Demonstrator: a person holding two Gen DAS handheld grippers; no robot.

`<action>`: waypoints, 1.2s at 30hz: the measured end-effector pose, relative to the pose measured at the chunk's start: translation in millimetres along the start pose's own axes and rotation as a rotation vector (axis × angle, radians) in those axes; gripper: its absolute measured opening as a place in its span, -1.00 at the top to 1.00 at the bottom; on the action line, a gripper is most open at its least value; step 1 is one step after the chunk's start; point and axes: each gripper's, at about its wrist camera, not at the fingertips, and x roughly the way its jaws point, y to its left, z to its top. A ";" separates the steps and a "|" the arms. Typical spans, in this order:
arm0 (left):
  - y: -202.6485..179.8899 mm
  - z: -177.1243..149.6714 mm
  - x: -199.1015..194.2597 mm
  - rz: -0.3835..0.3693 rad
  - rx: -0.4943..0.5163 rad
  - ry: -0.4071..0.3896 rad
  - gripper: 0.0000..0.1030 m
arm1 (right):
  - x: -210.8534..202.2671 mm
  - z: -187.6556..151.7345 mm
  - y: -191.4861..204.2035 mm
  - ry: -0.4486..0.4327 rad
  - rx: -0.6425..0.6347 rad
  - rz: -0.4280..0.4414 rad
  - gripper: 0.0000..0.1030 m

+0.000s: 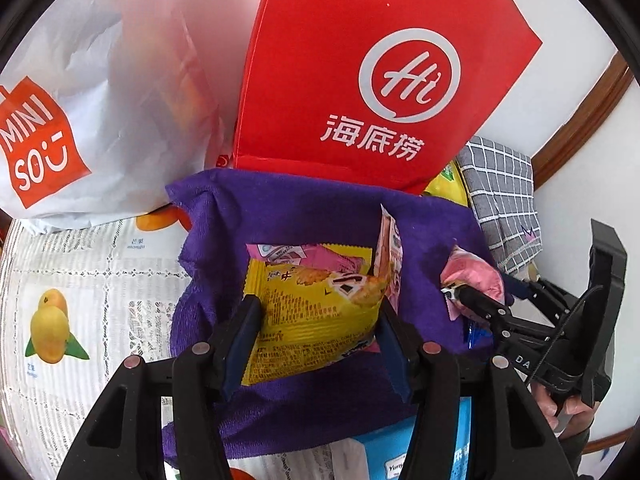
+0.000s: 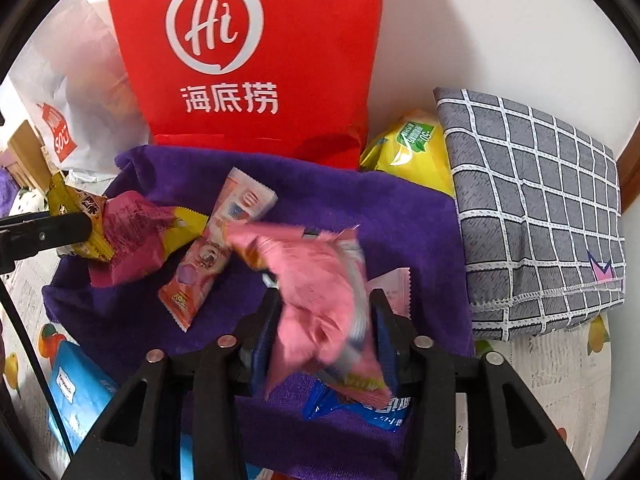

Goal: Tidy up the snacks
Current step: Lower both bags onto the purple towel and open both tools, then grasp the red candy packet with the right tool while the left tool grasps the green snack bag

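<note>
A purple towel [image 1: 304, 208] [image 2: 404, 220] lies on the table with snack packets on it. My left gripper [image 1: 318, 332] is shut on a yellow biscuit packet [image 1: 312, 312], held just above the towel. In the right wrist view that gripper [image 2: 44, 232] shows at the left edge beside a magenta packet [image 2: 132, 236]. My right gripper [image 2: 324, 336] [image 1: 460, 296] stands open, and a blurred pink packet [image 2: 320, 292] [image 1: 476, 276] hangs loose between its jaws. An orange-white stick packet [image 2: 216, 248] and a blue packet [image 2: 360, 408] lie on the towel.
A red paper bag [image 1: 360, 60] [image 2: 248, 48] stands behind the towel, with a white Miniso bag [image 1: 100, 100] to its left. A grey checked cloth [image 2: 532, 208] and a yellow-green packet [image 2: 412, 148] lie to the right. A blue tissue pack [image 2: 76, 392] lies on the fruit-print tablecloth [image 1: 80, 280].
</note>
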 end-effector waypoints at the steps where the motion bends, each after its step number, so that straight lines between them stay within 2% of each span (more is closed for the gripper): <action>1: 0.7 -0.7 -0.3 -0.004 -0.001 0.003 -0.12 | -2.8 -0.2 1.2 -0.010 -0.003 0.000 -0.17; 4: 4.3 -3.2 -1.6 -0.013 -0.016 0.012 -0.35 | -11.3 0.3 2.6 -0.032 0.001 0.000 -0.39; 7: 8.2 -7.5 -10.7 0.033 -0.024 -0.017 -0.45 | -26.2 0.4 2.2 -0.051 0.011 0.004 -0.40; 10: 8.8 -8.7 -19.4 0.031 -0.023 -0.031 -0.53 | -42.2 -4.8 1.8 -0.077 0.019 0.009 -0.41; 18: 2.3 -17.1 -47.8 0.024 -0.006 -0.061 -0.54 | -76.7 -42.7 -5.8 -0.095 0.072 0.024 -0.41; 25: -3.3 -42.0 -69.3 -0.010 0.005 -0.062 -0.54 | -96.2 -89.8 -15.5 -0.083 0.159 0.064 -0.39; 28: -7.0 -52.8 -77.1 -0.017 0.014 -0.059 -0.54 | -98.5 -113.5 -16.7 -0.055 0.161 0.052 -0.24; 33: -12.7 -67.0 -84.4 -0.026 0.017 -0.050 -0.54 | -95.8 -150.5 -8.0 -0.005 0.144 0.122 -0.24; 36: -18.0 -76.1 -88.1 -0.024 0.031 -0.043 -0.54 | -91.7 -161.5 2.1 0.009 0.096 0.117 -0.27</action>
